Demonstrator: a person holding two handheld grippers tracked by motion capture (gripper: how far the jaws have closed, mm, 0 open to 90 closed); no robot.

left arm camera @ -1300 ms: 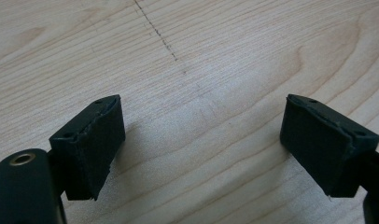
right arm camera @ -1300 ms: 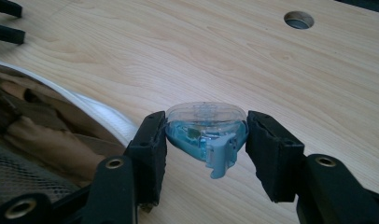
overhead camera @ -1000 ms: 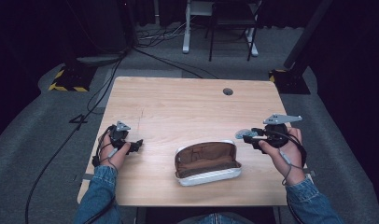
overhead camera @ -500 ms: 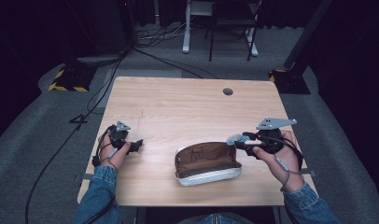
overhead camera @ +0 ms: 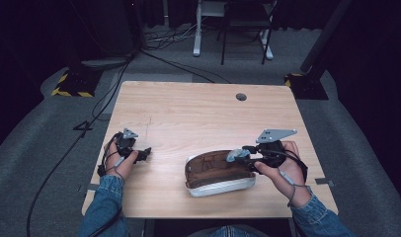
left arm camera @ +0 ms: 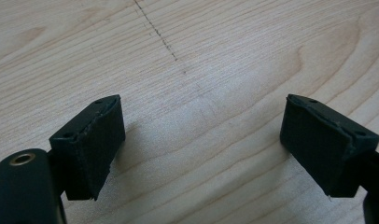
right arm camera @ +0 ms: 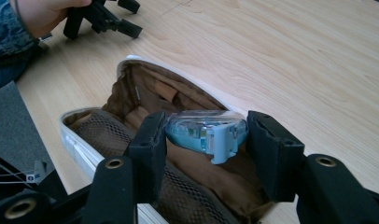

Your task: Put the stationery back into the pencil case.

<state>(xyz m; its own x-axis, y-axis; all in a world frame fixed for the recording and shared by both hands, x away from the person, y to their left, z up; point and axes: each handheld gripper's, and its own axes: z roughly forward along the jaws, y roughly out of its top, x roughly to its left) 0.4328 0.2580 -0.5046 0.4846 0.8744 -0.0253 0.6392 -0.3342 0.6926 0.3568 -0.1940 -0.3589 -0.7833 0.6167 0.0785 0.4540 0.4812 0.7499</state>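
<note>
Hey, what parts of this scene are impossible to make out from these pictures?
- What the small blue object in the right tongs is: too small in the high view, flanked by the jaws in the right gripper view.
- The bottom of the open brown case: hidden by folds and the object.
- The case's near end: cut off by the right gripper view's bottom edge.

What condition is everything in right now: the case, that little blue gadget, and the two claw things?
Case: open, lying on the table.
Blue gadget: clamped between the jaws, over the open case.
Right gripper: shut on the gadget.
Left gripper: open, holding nothing, above bare wood.
</note>
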